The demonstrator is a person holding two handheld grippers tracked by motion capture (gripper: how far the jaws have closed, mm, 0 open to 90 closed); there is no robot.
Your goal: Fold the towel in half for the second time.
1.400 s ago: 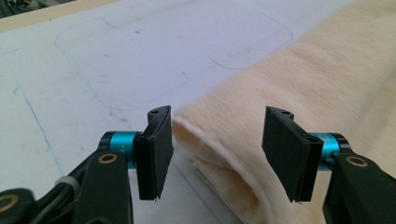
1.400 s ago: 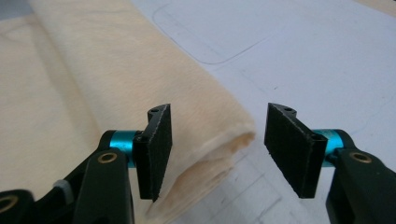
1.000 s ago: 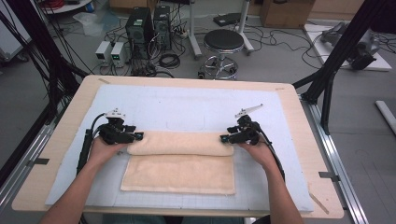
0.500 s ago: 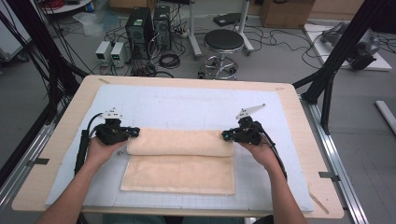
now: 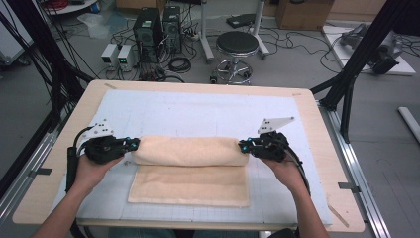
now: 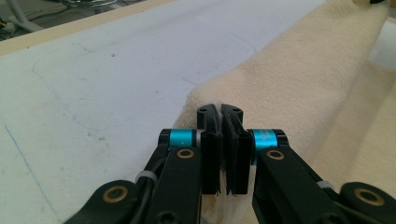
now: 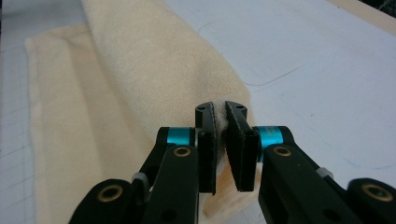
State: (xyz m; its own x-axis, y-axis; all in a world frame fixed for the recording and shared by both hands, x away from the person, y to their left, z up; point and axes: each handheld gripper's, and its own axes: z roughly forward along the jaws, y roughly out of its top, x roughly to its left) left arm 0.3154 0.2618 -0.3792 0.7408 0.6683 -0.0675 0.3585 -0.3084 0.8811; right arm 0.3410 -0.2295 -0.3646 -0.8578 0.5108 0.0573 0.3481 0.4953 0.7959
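A cream towel lies on the white mat, its far part rolled into a thick roll over the flat near part. My left gripper is shut on the roll's left end, and my right gripper is shut on its right end. In the left gripper view the jaws pinch the towel edge at the left gripper. In the right gripper view the right gripper clamps a fold of the towel between its pads.
The white gridded mat covers a wooden table. Beyond the table stand a round stool, computer boxes and floor cables. Black frame posts rise at the right.
Both grippers and the towel's roll have moved toward the person, so the roll covers more of the flat towel. Both grips stay shut.
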